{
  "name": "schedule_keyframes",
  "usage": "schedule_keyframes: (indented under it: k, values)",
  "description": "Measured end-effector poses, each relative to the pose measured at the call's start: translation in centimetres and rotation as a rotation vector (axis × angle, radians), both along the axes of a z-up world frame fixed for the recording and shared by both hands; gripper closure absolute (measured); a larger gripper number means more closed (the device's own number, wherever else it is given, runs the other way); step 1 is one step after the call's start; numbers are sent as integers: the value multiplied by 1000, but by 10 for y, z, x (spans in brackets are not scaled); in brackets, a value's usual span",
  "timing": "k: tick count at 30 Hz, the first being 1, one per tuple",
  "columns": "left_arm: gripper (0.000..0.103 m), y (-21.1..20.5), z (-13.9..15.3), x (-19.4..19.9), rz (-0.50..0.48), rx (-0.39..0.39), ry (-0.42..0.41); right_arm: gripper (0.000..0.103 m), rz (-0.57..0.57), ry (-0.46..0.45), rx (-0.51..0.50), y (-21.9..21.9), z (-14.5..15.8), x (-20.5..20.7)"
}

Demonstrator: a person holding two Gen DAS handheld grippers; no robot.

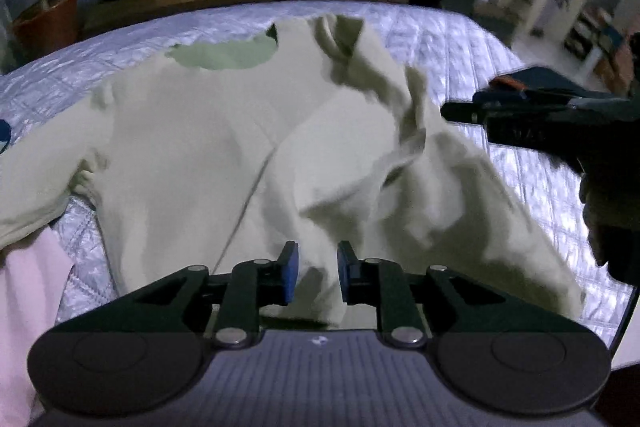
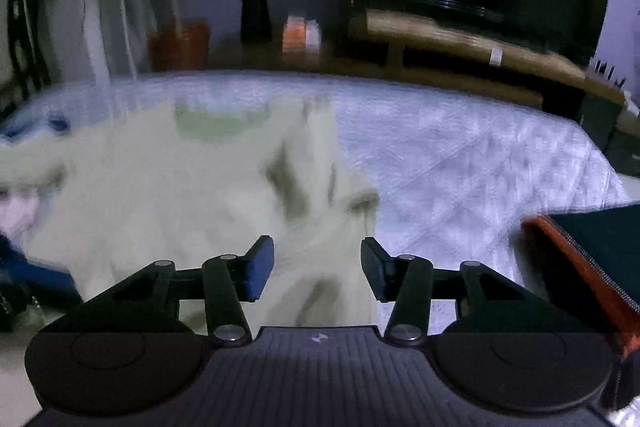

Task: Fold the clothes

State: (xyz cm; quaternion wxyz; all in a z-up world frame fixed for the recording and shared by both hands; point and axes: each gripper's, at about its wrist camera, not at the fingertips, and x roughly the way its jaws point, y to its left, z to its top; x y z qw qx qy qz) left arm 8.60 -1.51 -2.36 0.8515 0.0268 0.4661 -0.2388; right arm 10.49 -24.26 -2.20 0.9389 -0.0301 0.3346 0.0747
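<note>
Fold: sweatshirt (image 1: 180,147) on bed (image 1: 460,39), one sleeve over chest, other spread | left hand-held gripper (image 1: 318,273) narrow around hem fold, I judge pinching | right hand-held gripper (image 2: 318,271) wide, empty | more folds left

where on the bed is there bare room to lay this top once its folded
Bare quilt lies right of the pale green top, out to the bed's far edge before the tv bench. The left is crowded: a sleeve, pink cloth and something blue. A dark orange-trimmed item fills the near right corner.
</note>
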Motion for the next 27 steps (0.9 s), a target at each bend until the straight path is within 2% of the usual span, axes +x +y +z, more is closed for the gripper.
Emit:
schedule_keyframes:
  k: [1,3,7,9,12,16,18,21,24,27]
  values:
    - [85,1,0,1,7,-13,3,39,8,-43,-7,5,4,0]
    - [85,2,1,2,20,-38,10,39,95,-61,6,18,2,3]
    - [81,5,3,5,47,-88,23,40,162,-67,-54,44,-9,11]
    - [81,3,1,5,55,-91,33,40,139,-46,-56,41,-13,21]
    - [81,-3,-7,4,44,-52,59,42,65,122,-28,17,-36,41]
    - [81,-8,-13,6,33,-15,87,38,-32,152,-91,-11,-29,22]
    - [80,-10,-15,7,31,-9,94,37,-56,163,-80,-23,-30,18]
    - [80,-8,-12,6,53,-16,92,38,-46,85,-76,-22,-17,9]
    - [80,-4,-9,7,91,-31,84,35,16,-15,-40,-5,-1,12]
    - [80,3,-3,9,120,-36,62,34,88,-27,0,6,2,32]
